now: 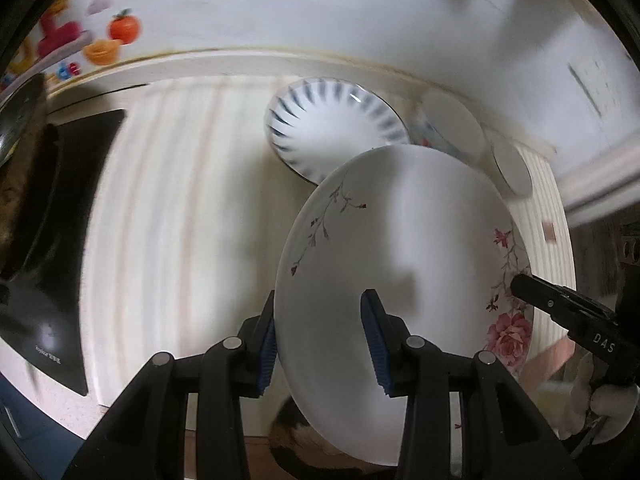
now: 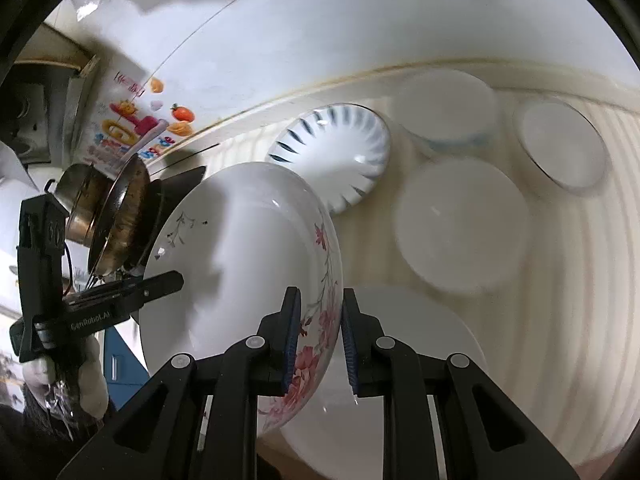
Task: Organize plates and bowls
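A large white plate with pink flowers (image 1: 400, 264) is held tilted above the counter; it also shows in the right wrist view (image 2: 240, 264). My left gripper (image 1: 320, 344) straddles its near rim, one pad on each face. My right gripper (image 2: 318, 340) straddles the opposite flowered rim the same way. A blue-striped plate (image 1: 332, 128) lies behind it and shows in the right wrist view (image 2: 340, 152). Plain white bowls (image 2: 448, 108) (image 2: 560, 148), a white plate (image 2: 460, 224) and another white dish (image 2: 400, 360) below the held plate sit on the counter.
A striped cream counter (image 1: 180, 200) runs to a white wall. A black induction cooktop (image 1: 60, 240) lies at the left, with a metal pot and pan (image 2: 108, 208) on it. A fruit-patterned sticker (image 1: 100, 36) is on the wall.
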### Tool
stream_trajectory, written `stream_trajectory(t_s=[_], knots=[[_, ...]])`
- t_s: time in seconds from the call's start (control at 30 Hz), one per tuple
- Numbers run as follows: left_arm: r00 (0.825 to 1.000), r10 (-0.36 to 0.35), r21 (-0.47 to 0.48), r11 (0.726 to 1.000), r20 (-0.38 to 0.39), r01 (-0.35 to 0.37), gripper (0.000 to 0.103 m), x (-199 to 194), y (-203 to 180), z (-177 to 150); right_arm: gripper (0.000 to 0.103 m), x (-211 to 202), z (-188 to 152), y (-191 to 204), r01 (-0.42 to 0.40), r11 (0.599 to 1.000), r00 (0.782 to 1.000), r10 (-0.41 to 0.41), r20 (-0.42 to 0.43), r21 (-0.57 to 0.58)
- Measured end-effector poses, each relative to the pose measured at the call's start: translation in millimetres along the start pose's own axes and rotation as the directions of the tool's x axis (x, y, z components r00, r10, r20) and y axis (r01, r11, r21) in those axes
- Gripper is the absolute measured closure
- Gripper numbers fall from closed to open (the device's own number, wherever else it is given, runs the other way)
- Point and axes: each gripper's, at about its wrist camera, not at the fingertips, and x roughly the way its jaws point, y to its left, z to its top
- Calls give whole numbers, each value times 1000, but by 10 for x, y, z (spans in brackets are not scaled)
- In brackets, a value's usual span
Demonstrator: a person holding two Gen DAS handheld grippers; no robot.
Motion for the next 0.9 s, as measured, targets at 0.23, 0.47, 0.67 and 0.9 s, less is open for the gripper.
stream_trajectory(t_s=[0.23,0.47,0.67,0.9], knots=[[991,-16,97,995,-132,29,67,433,-351,-258,81,-182,-550,-525,31,993,1000,-31,-2,118],[981,33,182,983,-189,1,67,712,-613,-369,81,-104,-996,-906,58,975,998,-52,-32,214],[979,82,239,970,-186,-36,67,850,-774,-353,81,-24,-1049,-1064,71,967,997,-66,-28,245],[978,122,277,958,-169,-72,67,872,-928,-323,81,5,-965,-1112,80,966,997,-75,-31,245]])
